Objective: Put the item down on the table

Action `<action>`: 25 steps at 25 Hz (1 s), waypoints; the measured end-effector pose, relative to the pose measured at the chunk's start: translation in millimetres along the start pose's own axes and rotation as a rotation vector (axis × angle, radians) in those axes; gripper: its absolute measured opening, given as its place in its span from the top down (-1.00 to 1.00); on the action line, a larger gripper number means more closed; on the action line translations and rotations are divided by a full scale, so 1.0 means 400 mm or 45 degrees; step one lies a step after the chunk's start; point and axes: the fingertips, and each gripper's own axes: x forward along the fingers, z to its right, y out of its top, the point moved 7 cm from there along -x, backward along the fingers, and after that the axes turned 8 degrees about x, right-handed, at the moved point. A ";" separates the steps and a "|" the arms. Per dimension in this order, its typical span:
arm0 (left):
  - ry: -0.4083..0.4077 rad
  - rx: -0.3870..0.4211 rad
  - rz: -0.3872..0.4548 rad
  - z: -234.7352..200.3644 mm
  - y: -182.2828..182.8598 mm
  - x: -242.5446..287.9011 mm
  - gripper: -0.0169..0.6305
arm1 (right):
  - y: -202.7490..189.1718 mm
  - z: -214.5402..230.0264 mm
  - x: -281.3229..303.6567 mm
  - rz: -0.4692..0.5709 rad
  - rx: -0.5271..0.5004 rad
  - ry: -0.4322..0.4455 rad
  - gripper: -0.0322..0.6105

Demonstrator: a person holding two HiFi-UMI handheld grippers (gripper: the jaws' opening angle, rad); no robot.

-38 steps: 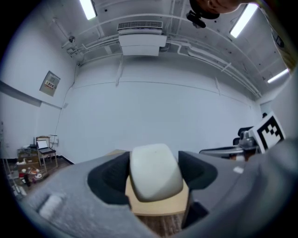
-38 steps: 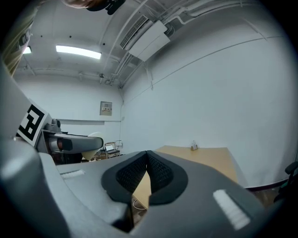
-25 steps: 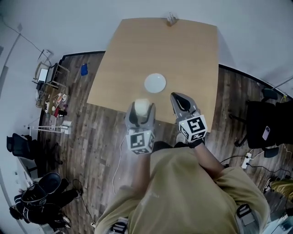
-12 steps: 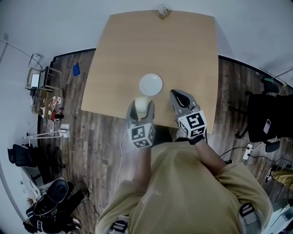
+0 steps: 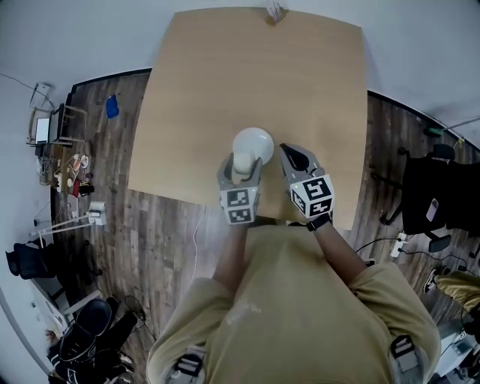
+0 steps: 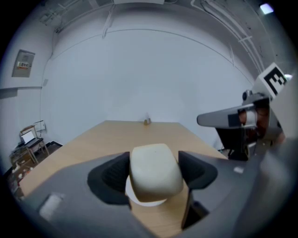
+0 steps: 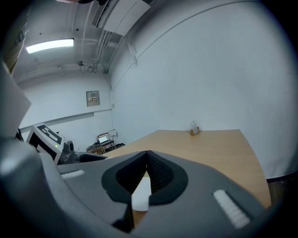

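Currently the left hand-held gripper (image 5: 241, 168) is clamped on the item (image 6: 155, 171), a cream, rounded block w/ soft corners. One dark pad presses each side of it, and its top sticks up past the jaw tips. It sits dead centre between the jaws, over the near part of a white plate (image 5: 259, 139) on the wooden surface (image 5: 217, 75). In the left gripper view a bit of plate rim shows just under the block. Can't tell whether the block is touching the plate or hanging just above it.

The right hand-held gripper (image 5: 288, 154) is just beside the left one, on the item's right, and apart from it. Its jaws are closed tip to tip w/ nothing between them. It's over the surface's near edge, next to the plate.

At the far edge, well beyond both grippers, stands a small holder (image 5: 274, 12).
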 end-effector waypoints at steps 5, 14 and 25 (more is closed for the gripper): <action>-0.080 0.036 -0.102 -0.028 -0.032 0.115 -0.06 | 0.029 0.052 0.075 -0.001 0.042 -0.080 0.88; -0.231 0.074 -0.293 -0.044 -0.186 0.290 -0.06 | -0.003 0.084 0.147 -0.072 0.090 -0.178 0.88; -0.236 0.208 -0.342 -0.019 -0.242 0.372 -0.07 | -0.011 0.119 0.165 -0.129 0.117 -0.198 0.88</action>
